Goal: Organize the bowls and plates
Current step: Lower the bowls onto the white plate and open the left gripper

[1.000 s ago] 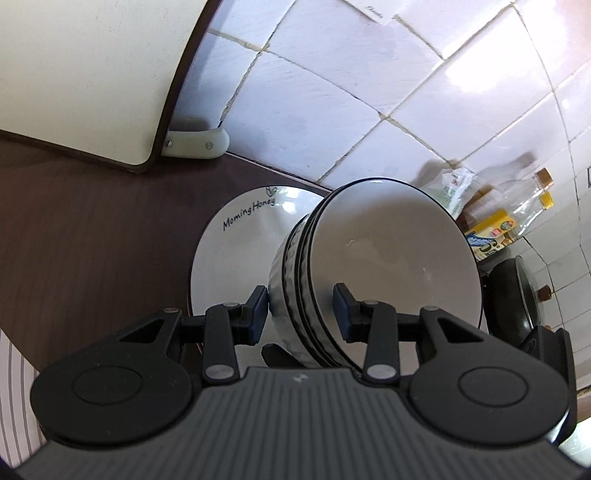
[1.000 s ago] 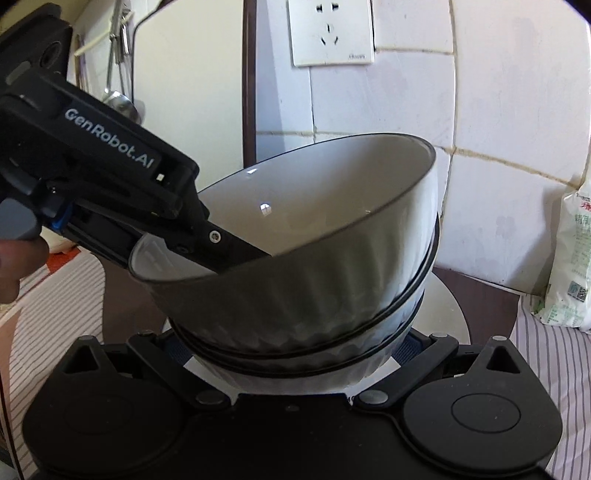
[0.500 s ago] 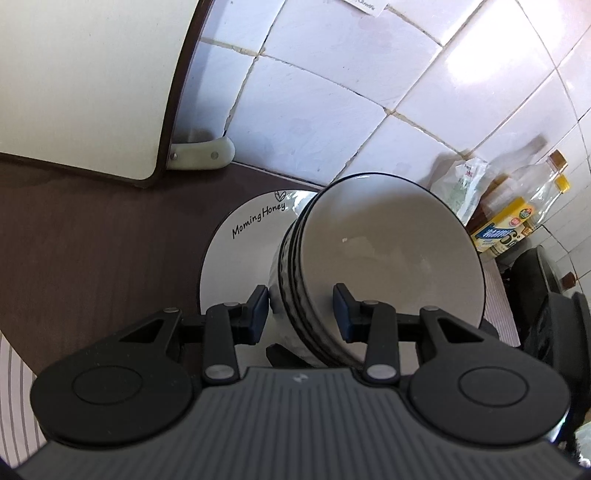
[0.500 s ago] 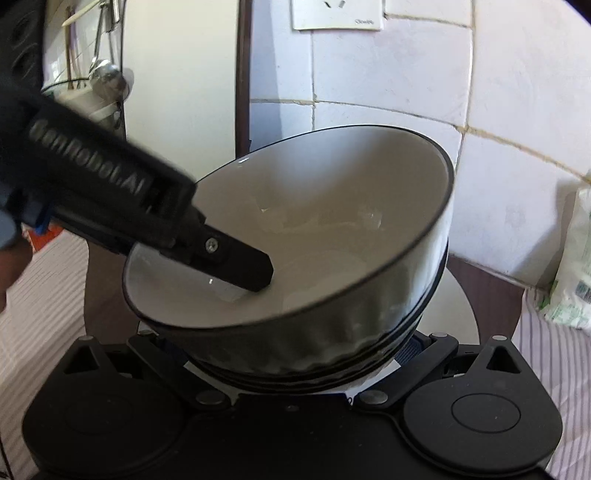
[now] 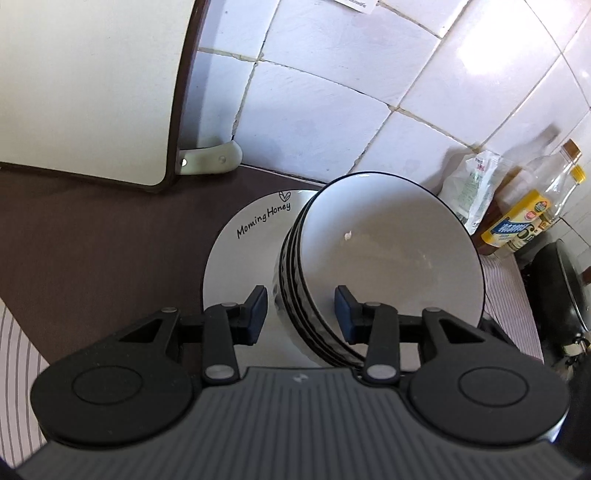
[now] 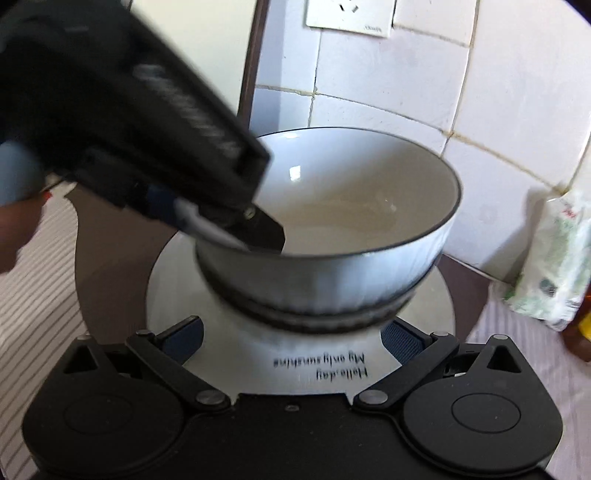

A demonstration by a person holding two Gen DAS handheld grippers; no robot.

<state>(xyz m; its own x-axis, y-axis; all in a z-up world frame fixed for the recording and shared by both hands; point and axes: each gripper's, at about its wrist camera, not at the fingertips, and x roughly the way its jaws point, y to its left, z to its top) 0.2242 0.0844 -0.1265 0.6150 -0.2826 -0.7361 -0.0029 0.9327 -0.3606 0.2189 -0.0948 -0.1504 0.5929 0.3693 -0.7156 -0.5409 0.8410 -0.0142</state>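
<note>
In the left wrist view, the left tool (image 5: 300, 312) is nearest, with its two blue pads set wide on either side of the rim of the stack of bowls (image 5: 388, 269). One pad is outside the ribbed wall and the other is inside the top bowl, and there is a gap at each pad, so the tool does not pinch the rim. The bowls are white inside with a thin black edge, and they sit nested one in another on a white plate (image 5: 243, 258) with the words "Morning Honey". The plate lies on a dark brown worktop (image 5: 92, 229). Further to the right, near the tiled wall (image 5: 332, 92), stand a plastic bag (image 5: 471, 188) and some bottles (image 5: 524, 218), and a black pan (image 5: 565, 284) is at the far right edge.

In the right wrist view, the right tool (image 6: 291, 338) is spread wide, with its fingers at the two sides of the plate (image 6: 177, 280) and low beside the bottom of the bowls (image 6: 332, 229). I cannot tell if the fingers touch the plate. The left tool (image 6: 258, 229) reaches in from the left, blurred, with one finger inside the top bowl. Behind the bowls there is a wall socket (image 6: 349, 16) on the tiles.
</note>
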